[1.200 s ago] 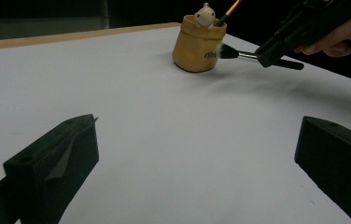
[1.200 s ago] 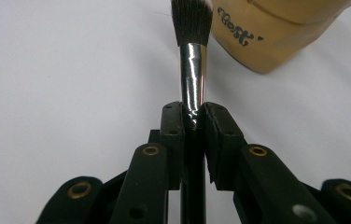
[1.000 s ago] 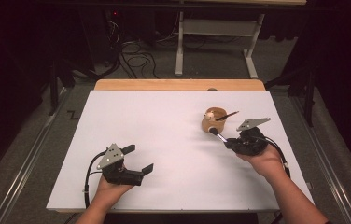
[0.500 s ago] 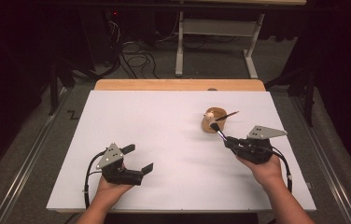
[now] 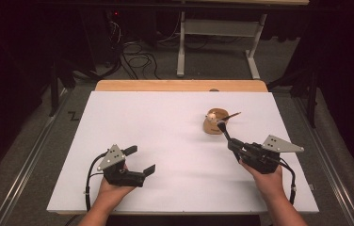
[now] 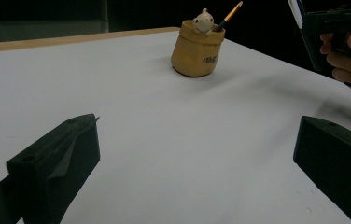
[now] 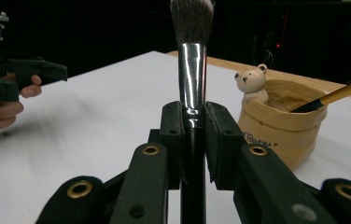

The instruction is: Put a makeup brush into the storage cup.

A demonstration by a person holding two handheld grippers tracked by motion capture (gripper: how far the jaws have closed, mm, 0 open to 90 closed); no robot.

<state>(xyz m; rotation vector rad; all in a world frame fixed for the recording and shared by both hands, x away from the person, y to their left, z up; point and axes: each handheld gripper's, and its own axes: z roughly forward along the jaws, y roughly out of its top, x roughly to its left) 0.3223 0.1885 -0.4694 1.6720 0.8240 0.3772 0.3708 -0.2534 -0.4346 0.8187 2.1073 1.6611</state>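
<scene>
**Soft bristles close to a light pot**

White paper covers the table, and I go over it from left to right. On the left, the left gripper hovers low over the sheet with its jaws wide apart and nothing between them. Further right, toward the far side, stands the yellow pot, shaped like a small sack, with a little bear figure on its rim and a pencil leaning inside. Just in front of the pot, the right gripper has its jaws closed firmly on the handle of a makeup brush, whose bristle head points toward the pot (very near the rim, but I cannot tell if it touches).

I judge that the brush is meant for the pot. The risk is in the approach: the brush lies almost level, so the head can push the rim or the bear and tip the pot, which looks light. It can also knock the leaning pencit out. Releasing before the brush is steep enough may let it fall on the table.
</scene>
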